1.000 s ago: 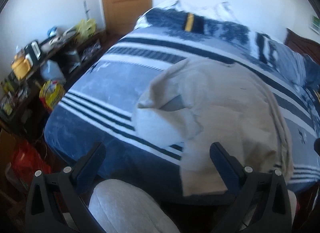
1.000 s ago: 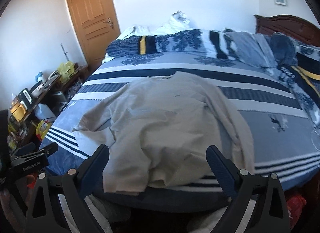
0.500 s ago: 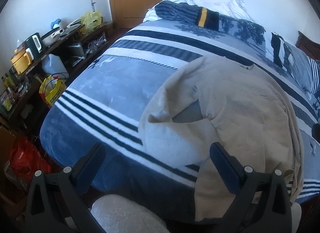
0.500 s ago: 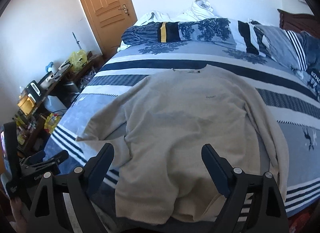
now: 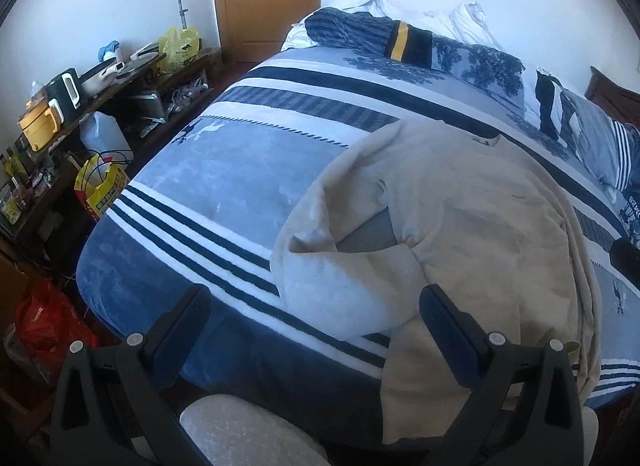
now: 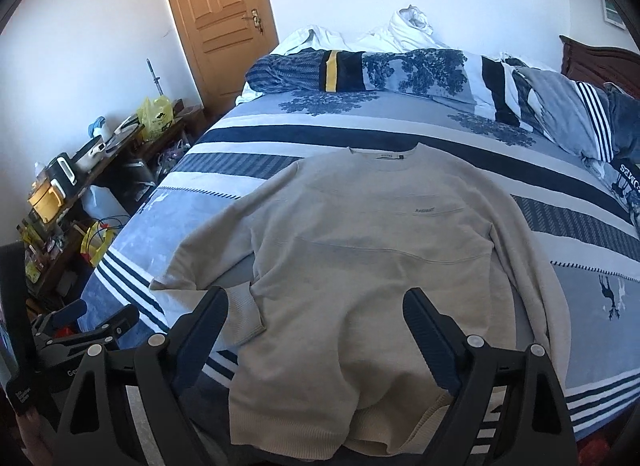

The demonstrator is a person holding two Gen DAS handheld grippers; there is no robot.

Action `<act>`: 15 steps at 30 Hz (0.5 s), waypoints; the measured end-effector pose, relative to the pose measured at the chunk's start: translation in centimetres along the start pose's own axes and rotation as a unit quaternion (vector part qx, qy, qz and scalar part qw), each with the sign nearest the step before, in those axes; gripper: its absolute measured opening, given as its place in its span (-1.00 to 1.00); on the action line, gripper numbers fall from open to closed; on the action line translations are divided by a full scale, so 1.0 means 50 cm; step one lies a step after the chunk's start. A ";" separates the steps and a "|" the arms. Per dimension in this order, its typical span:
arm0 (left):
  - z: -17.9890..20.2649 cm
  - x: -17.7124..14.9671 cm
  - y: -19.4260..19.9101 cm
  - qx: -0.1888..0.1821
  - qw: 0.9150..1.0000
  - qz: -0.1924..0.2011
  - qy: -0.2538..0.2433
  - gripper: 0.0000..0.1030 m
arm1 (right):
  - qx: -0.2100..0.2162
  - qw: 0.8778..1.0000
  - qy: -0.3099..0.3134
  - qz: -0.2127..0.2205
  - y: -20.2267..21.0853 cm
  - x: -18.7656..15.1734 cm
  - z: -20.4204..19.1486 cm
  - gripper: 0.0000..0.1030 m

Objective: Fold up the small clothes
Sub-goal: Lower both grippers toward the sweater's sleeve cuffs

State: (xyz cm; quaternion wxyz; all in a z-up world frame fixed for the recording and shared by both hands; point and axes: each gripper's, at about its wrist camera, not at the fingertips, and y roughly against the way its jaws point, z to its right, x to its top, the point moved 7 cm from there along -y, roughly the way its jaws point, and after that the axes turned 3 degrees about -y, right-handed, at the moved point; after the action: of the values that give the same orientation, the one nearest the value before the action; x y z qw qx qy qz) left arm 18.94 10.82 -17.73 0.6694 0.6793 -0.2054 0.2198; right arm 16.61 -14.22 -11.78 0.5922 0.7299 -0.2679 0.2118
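A beige sweatshirt (image 6: 360,250) lies face up on the striped bed, collar at the far side and hem hanging over the near edge. Its left sleeve bends back, with the cuff (image 6: 240,318) resting beside the body. My right gripper (image 6: 315,298) hovers open above the lower body of the sweatshirt, holding nothing. In the left wrist view the sweatshirt (image 5: 472,217) fills the right half, and my left gripper (image 5: 316,298) hangs open over the folded sleeve cuff (image 5: 332,266) without touching it. The left gripper (image 6: 98,316) also shows at the lower left of the right wrist view.
The bed (image 5: 224,169) carries rolled blue bedding and pillows (image 6: 400,69) along its far side. A cluttered low shelf (image 5: 72,93), a yellow bag (image 5: 100,189) and a red bag (image 5: 44,318) stand left of the bed. A wooden door (image 6: 216,13) is behind.
Both grippers have come nearer to the bed and a little lower. The right jaws have narrowed slightly. The sweatshirt has not moved.
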 end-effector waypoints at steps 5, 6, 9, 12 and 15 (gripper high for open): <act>-0.017 0.003 -0.024 0.001 1.000 -0.012 0.007 1.00 | 0.007 1.000 0.007 -0.010 -0.016 -0.006 -0.008 0.79; -0.026 0.004 -0.037 -0.002 1.000 -0.018 0.014 1.00 | 0.011 1.000 0.010 -0.014 -0.026 -0.007 -0.014 0.79; -0.048 0.004 -0.076 -0.005 0.999 -0.034 0.028 1.00 | 0.040 0.998 0.028 -0.044 -0.080 -0.024 -0.039 0.76; -0.073 0.007 -0.122 -0.006 0.998 -0.048 0.042 1.00 | 0.113 0.990 0.035 -0.076 -0.149 -0.040 -0.083 0.63; -0.096 0.019 -0.159 -0.004 0.997 -0.055 0.054 1.00 | 0.168 0.977 0.038 -0.127 -0.231 -0.058 -0.130 0.56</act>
State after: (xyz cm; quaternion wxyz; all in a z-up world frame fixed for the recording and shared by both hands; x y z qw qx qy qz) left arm 24.15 15.80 -23.69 0.6932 0.6741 -0.1318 0.2186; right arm 21.85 -5.68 -20.91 0.4934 0.8382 -0.1107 0.2042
